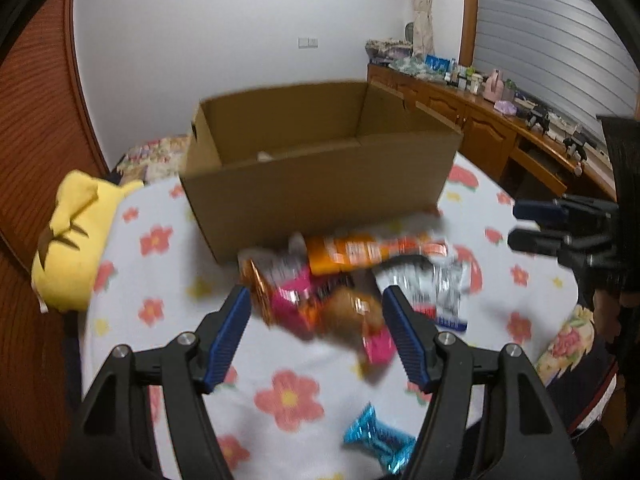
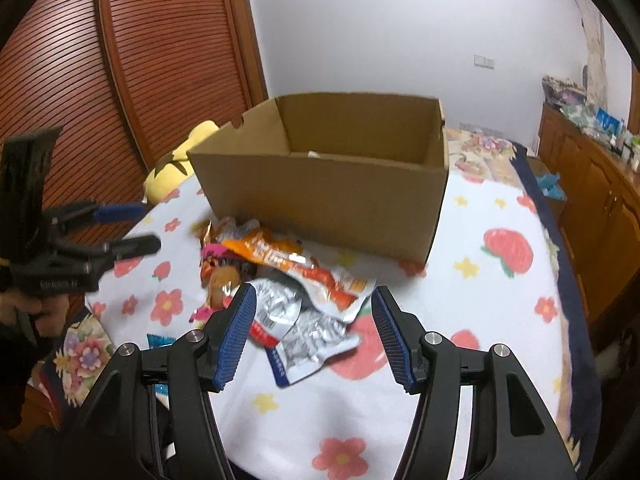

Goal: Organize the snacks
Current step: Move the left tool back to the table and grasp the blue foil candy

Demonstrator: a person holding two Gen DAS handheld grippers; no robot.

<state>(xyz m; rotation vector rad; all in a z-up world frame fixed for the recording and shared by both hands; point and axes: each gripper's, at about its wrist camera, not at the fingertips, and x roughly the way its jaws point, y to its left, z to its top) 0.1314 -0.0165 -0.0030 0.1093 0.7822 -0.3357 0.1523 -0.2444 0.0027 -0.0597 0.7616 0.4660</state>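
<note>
Both grippers spread wide, holding nothing: left gripper (image 1: 316,300) over the pink packet (image 1: 294,300), right gripper (image 2: 312,300) over the silver packet (image 2: 304,328). Snack pile, orange packet (image 2: 296,260) included, lies mid-bed on the floral blanket (image 2: 480,320), touching the cardboard box's (image 2: 320,196) near wall. Blue candy (image 1: 380,444) lies apart, near the bed's front edge.

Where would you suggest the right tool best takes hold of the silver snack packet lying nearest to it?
Probably its near corner: the silver packet lies flat on the blanket, with that corner free, while the orange packet overlaps its far end. The right tool, open, could come in low from the near side and pinch that thin edge.
</note>
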